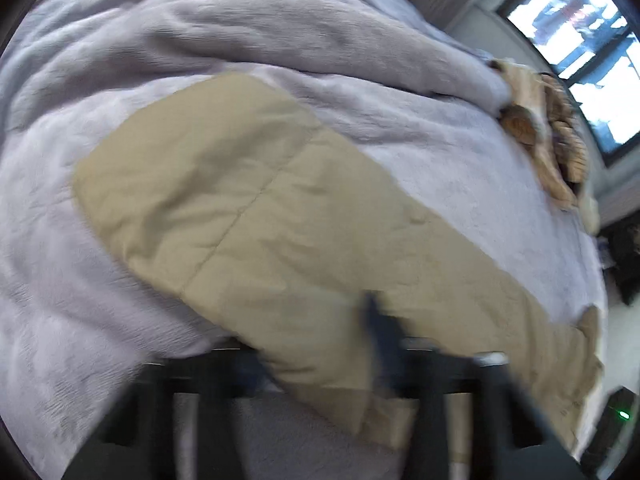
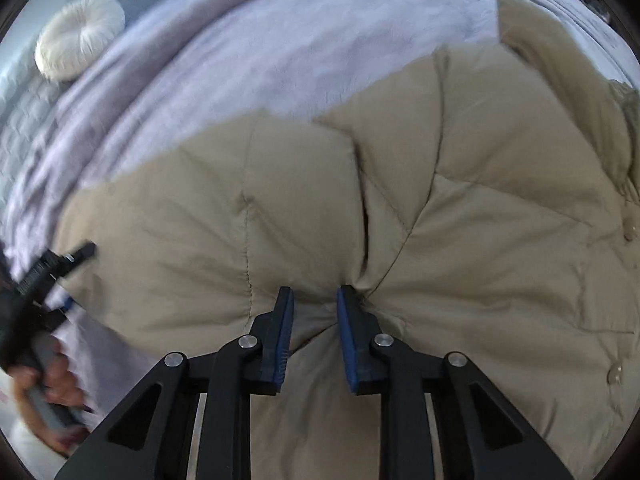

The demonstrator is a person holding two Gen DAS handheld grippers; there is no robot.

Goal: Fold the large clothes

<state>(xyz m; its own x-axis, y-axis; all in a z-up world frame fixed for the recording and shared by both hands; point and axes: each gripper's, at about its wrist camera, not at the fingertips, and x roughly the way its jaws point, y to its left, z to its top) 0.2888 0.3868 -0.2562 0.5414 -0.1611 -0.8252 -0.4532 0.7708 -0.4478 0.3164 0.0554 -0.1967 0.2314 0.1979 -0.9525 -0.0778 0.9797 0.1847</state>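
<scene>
A beige quilted puffer jacket lies spread on a lilac bedspread. My right gripper is shut on a pinched bunch of the jacket's padding, with creases radiating from its blue pads. In the left wrist view the jacket lies diagonally across the bedspread. My left gripper is blurred, and jacket fabric runs between its fingers. The left gripper also shows at the left edge of the right wrist view, held by a hand at the jacket's edge.
A round white cushion lies at the far left on a grey quilted cover. Tan and brown clothes are heaped at the bed's far edge. A bright window is beyond the bed.
</scene>
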